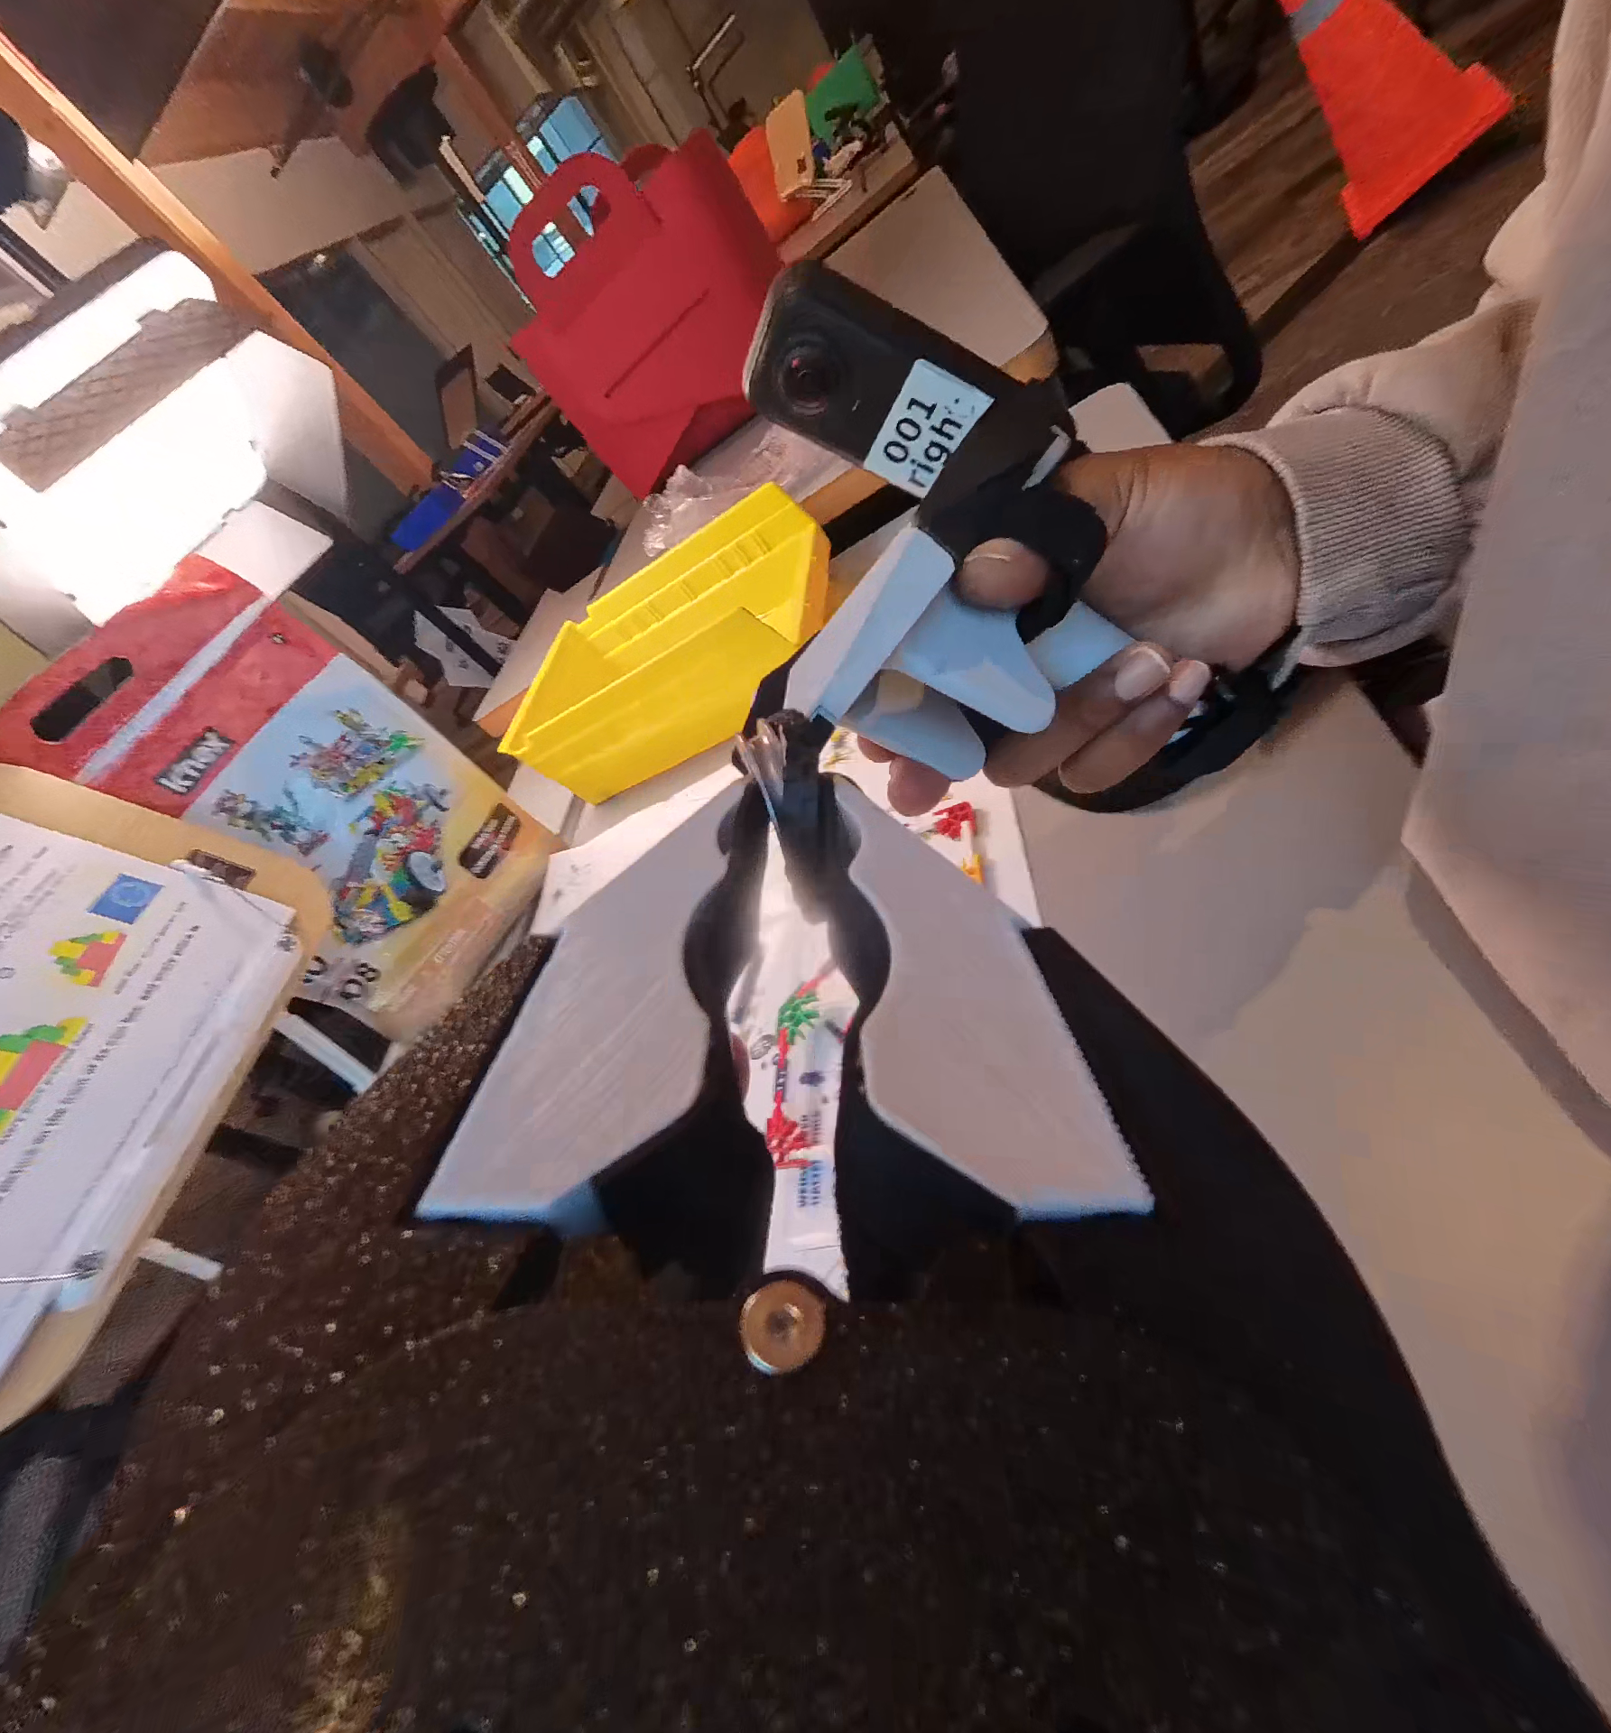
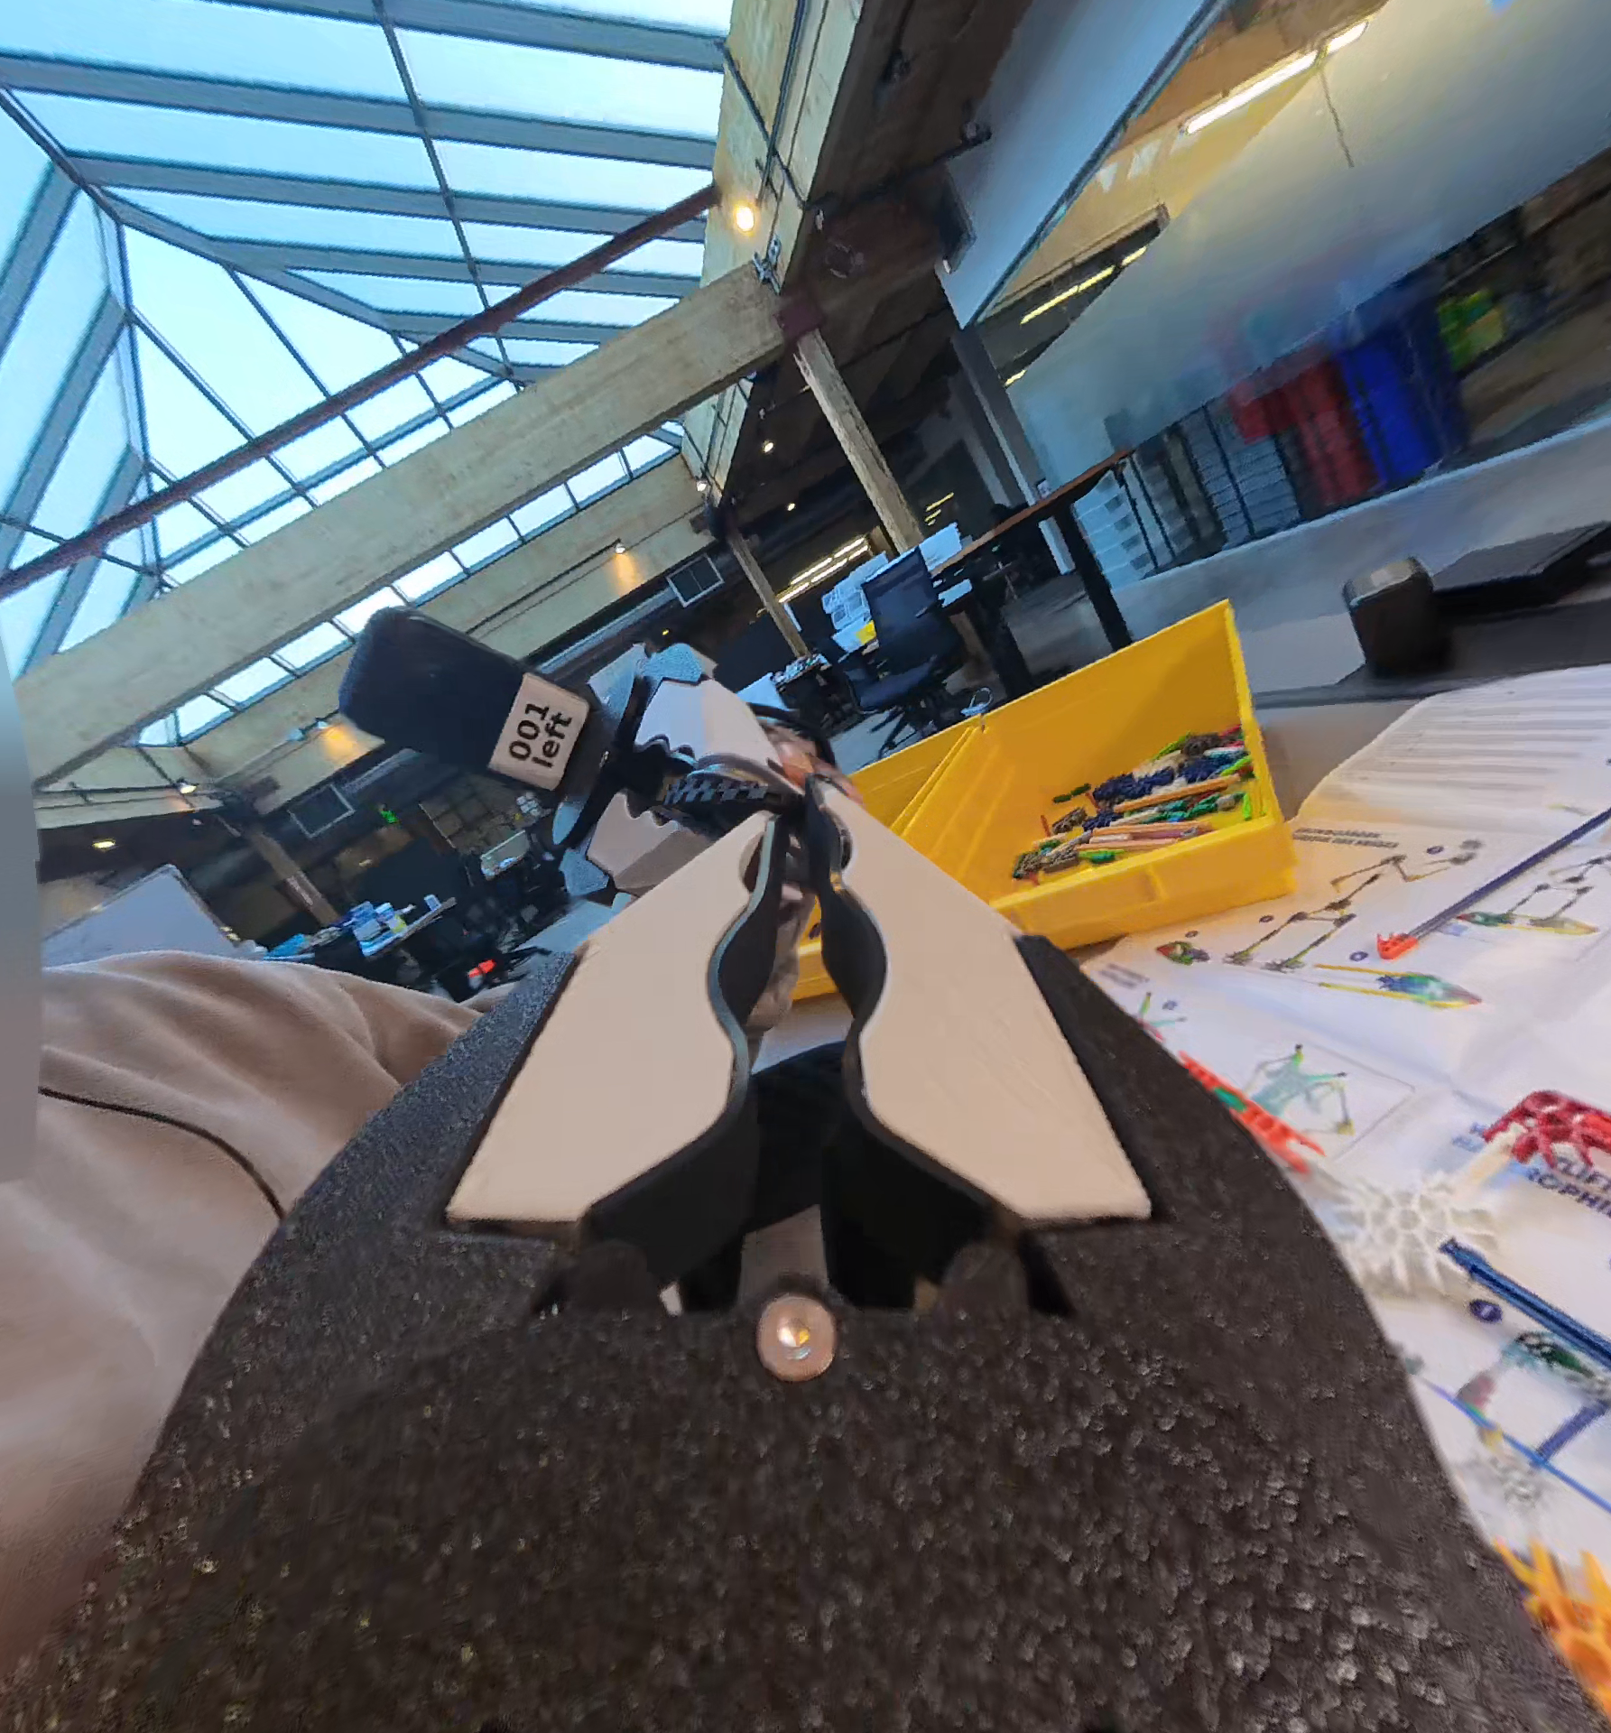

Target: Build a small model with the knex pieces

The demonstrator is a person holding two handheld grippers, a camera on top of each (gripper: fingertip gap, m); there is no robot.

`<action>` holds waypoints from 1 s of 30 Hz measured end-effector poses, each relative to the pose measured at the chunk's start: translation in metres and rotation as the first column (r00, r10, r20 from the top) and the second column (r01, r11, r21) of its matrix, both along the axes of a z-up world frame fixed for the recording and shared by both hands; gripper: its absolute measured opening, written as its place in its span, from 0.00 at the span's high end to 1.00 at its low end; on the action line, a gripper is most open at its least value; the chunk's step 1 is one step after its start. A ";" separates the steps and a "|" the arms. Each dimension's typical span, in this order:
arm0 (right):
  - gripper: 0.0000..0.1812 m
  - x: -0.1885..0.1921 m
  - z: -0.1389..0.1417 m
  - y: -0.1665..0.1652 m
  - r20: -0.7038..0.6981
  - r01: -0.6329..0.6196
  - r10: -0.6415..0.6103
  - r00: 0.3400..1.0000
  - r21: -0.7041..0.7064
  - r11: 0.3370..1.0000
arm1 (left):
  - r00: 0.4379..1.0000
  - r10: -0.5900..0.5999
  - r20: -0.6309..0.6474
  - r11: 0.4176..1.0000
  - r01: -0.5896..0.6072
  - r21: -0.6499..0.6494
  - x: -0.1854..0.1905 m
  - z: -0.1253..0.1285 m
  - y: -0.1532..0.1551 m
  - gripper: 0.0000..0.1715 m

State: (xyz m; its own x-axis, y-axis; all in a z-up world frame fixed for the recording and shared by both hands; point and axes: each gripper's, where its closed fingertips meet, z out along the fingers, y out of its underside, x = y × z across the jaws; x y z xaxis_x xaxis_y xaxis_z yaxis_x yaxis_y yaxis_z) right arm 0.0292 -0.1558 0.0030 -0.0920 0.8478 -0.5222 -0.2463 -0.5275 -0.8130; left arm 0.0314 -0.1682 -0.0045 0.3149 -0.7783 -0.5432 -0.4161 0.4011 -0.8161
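Two grippers, left gripper (image 1: pixel 787 750) and right gripper (image 2: pixel 806 797), jaws closed on one small black piece (image 1: pixel 797 727), tip to tip.

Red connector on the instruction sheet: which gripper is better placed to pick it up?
Probably right. The red connector lies on the instruction sheet just beside the right gripper; the left gripper is on its far side. Both are shut on the small black piece, though.

Tip to tip above a crowded surface

The left gripper (image 1: pixel 787 760) and right gripper (image 2: pixel 806 797) meet tip to tip, leaving no gap between them. A yellow bin (image 2: pixel 1148 797) stands just beyond, and the instruction sheet (image 2: pixel 1486 985) carries scattered small pieces. A red bag (image 1: pixel 651 328) blocks the far side.
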 end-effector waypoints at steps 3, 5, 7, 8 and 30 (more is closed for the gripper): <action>1.00 0.007 -0.022 -0.008 0.088 -0.098 0.102 0.991 -0.057 0.994 | 0.991 -0.094 0.096 0.959 0.116 -0.257 0.008 -0.020 -0.007 0.95; 0.98 0.017 -0.045 -0.022 0.237 -0.149 0.144 0.961 0.004 0.989 | 0.966 -0.152 0.210 0.850 0.236 -0.471 0.017 -0.041 -0.019 0.95; 0.97 0.027 -0.068 -0.040 0.359 -0.202 0.179 0.916 0.026 0.979 | 0.927 -0.185 0.326 0.696 0.358 -0.622 0.027 -0.061 -0.036 0.96; 0.95 0.031 -0.077 -0.051 0.392 -0.243 0.213 0.895 0.027 0.970 | 0.905 -0.199 0.375 0.621 0.413 -0.667 0.033 -0.070 -0.046 0.96; 0.95 0.049 -0.180 -0.045 0.603 -0.596 -0.354 0.715 0.790 0.141 | 0.882 -0.105 -0.460 0.992 0.058 -0.116 0.036 -0.196 -0.029 0.83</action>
